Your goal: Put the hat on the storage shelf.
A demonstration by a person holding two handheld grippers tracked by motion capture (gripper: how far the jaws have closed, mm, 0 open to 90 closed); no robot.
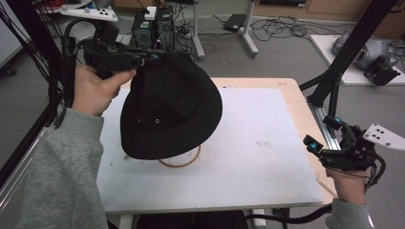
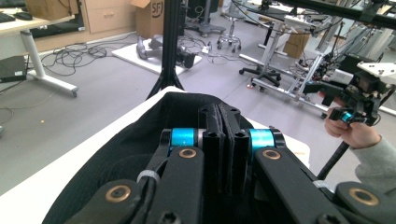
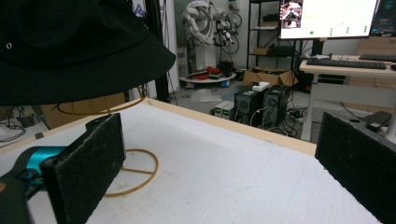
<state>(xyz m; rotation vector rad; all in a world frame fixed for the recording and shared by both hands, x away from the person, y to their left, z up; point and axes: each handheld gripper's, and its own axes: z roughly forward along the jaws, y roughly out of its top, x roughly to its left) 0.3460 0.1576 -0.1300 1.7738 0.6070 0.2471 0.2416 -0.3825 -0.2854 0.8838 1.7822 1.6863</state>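
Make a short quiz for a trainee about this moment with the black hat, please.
1. True or false: the left tongs are shut on the brim of the black hat.
2. Which is correct for the right tongs?
A. Shut on the hat
B. Open, holding nothing, near the right edge of the table
C. Pressing on the wire stand
3. Fill the blank: under the lifted hat, the base of the wire stand on the table has the shape of a ____.

Key: 1 true; 2 B; 3 ring.
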